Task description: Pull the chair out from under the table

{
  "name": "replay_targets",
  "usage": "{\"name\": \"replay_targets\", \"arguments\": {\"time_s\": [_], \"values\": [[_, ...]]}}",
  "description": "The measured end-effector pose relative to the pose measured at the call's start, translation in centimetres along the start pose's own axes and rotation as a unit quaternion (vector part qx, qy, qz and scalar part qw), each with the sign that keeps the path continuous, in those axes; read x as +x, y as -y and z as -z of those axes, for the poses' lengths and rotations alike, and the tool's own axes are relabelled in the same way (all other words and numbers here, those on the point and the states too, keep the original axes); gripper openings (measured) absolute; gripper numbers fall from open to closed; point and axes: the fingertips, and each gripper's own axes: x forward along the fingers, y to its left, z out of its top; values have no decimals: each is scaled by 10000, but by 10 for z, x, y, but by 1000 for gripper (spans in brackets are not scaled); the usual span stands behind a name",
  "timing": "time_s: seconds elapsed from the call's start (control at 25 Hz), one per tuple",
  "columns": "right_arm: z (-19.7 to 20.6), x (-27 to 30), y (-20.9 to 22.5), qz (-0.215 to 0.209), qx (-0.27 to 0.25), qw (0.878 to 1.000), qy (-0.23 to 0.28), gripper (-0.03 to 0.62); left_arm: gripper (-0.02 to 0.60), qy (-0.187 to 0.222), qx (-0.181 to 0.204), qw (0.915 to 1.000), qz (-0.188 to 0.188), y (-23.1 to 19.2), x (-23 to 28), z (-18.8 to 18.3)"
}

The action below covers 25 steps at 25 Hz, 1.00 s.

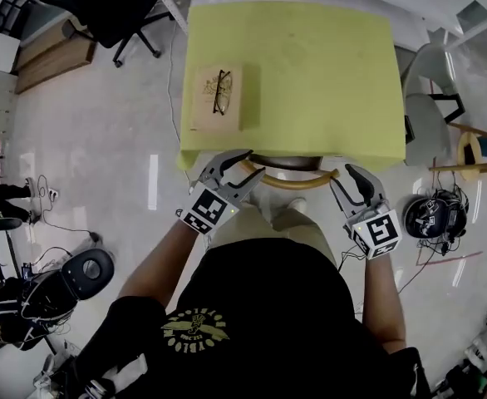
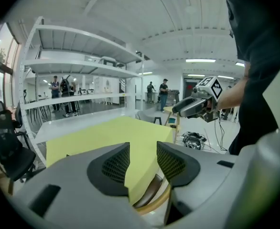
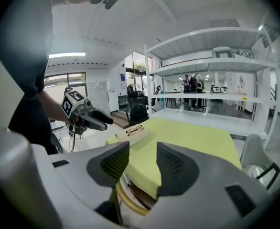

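Observation:
A chair with a curved light-wood back rail point(image 1: 292, 180) and dark seat is tucked under the yellow-green table point(image 1: 310, 73). My left gripper point(image 1: 245, 165) hovers at the rail's left end, just short of the table's near edge, jaws open and empty. My right gripper point(image 1: 344, 179) is near the rail's right end, also open with nothing between its pads. In the left gripper view, the rail point(image 2: 155, 202) lies below the left gripper point(image 2: 143, 163), with the table point(image 2: 116, 135) beyond. In the right gripper view, the rail point(image 3: 129, 203) shows under the right gripper point(image 3: 143, 163).
A tan board with black glasses point(image 1: 218, 92) lies on the table's left part. A black office chair point(image 1: 115, 7) stands far left, a white chair point(image 1: 430, 98) and wooden stool point(image 1: 484, 152) to the right. A black headset and cables point(image 1: 433, 214) lie on the floor.

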Motion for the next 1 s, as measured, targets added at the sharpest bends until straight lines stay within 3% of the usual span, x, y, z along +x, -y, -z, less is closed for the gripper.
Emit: {"name": "replay_targets", "arguments": {"time_s": [0.28,0.6,0.8,1.0], "values": [[20,21,-11,-502,-159,9981,-322,173,190,-413,100,9978,500,19,19,36],[54,41,-29,-886,-278,9930,-735,193,219,-957,245,9884,1153,38,45,78],[87,52,-36,-1062,-571,9855,-1191,207,231,-1527,787,9722,1594,51,61,112],[129,63,-45,-1361,-752,9733,-1689,215,236,-2099,1376,9482,1947,59,71,155]]}}
